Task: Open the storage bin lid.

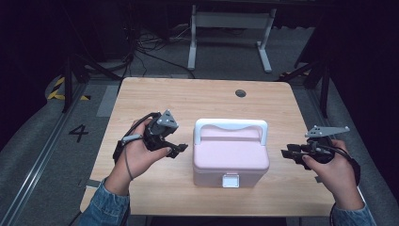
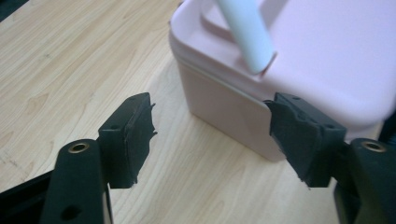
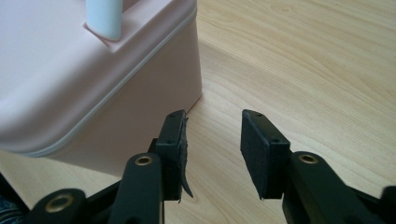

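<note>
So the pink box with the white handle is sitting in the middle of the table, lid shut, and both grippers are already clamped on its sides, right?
Not quite: neither is clamped on. The left gripper and the right gripper sit beside the pink box, jaws open, holding nothing. The two gripper views show the gaps. The rest holds: white handle, lid shut, mid-table.

Pink plastic box point(image 1: 230, 157) with rounded corners, standing upright near the middle of the wooden desk point(image 1: 197, 96). Its lid is shut, and the white latch point(image 1: 230, 181) at the front edge lies flat against the wall. The white carrying handle point(image 1: 230, 125) is folded back across the rear of the lid.
</note>
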`<action>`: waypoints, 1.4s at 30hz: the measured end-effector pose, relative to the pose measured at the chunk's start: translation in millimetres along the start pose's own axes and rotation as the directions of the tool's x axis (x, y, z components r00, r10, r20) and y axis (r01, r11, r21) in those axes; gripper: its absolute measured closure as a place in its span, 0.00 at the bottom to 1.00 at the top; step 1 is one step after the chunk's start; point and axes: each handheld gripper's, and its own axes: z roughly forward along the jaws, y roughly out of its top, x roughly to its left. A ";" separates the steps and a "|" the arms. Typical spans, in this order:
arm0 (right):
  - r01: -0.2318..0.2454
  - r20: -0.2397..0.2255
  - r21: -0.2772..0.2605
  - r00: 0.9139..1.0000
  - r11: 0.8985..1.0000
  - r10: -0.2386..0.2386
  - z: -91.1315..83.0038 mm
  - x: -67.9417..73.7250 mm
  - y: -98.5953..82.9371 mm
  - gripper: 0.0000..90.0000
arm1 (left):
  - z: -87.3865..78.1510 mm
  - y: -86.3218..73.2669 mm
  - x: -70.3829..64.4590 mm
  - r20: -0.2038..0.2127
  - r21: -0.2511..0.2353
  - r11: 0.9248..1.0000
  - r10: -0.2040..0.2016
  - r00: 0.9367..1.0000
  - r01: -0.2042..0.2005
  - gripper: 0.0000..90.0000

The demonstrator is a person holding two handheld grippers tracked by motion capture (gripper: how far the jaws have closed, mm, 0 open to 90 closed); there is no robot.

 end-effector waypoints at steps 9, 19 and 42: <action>-0.018 -0.009 0.014 1.000 1.000 0.018 -2.8 -0.4 -4.1 0.65 | -1.4 19.4 1.6 0.077 -0.068 0.998 0.021 0.997 -0.016 0.22; -0.022 -0.018 0.014 1.000 1.000 0.022 -1.8 -3.0 -7.1 0.65 | 11.6 43.5 -1.1 0.048 -0.109 0.994 0.029 0.998 -0.024 0.28; -0.049 -0.019 0.016 0.999 0.999 0.050 -5.2 -5.2 -16.5 0.65 | 53.6 44.1 -3.9 0.066 -0.176 0.983 -0.046 0.997 0.057 0.77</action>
